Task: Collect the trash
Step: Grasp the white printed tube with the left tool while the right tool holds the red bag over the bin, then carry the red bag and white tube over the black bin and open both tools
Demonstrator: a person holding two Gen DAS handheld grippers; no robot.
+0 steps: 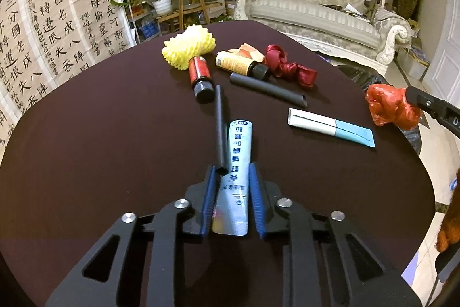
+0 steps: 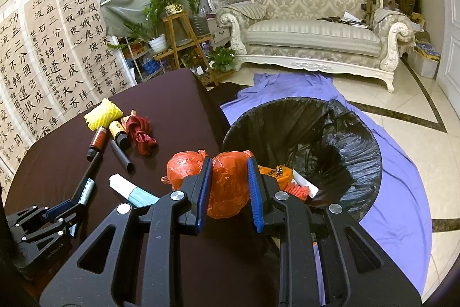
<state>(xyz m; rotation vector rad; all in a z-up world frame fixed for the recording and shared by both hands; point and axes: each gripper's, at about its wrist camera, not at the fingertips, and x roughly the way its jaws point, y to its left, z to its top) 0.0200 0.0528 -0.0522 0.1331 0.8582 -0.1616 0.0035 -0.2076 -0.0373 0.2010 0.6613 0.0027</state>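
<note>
Status: collection is partly complete. The bin (image 2: 359,134), lined with a black bag, stands on the floor just beside the bench (image 2: 178,105) edge and already contains some items, including orange and white scraps (image 2: 290,180).

Right gripper (image 2: 230,183): the jaws are closed on a crumpled red plastic bag (image 2: 227,180), held above the bench edge next to the bin rim. This item is not yet in the bin; judged from its position, the release is the step in hand.

Left gripper (image 1: 231,189): the jaws stand narrow around a white tube with blue print (image 1: 237,151), which lies on the bench. The pads appear to press its sides. A thin black tube (image 1: 220,128) lies touching it, with its near end at the left pad.

Remaining on the bench: a yellow foam net (image 1: 188,46), a red-labelled bottle (image 1: 199,76), a yellow-labelled bottle (image 1: 241,65), a dark red ribbon bundle (image 1: 287,65), a thick black tube (image 1: 267,89) and a white-and-blue packet (image 1: 330,127). Most of the task is left.
</note>
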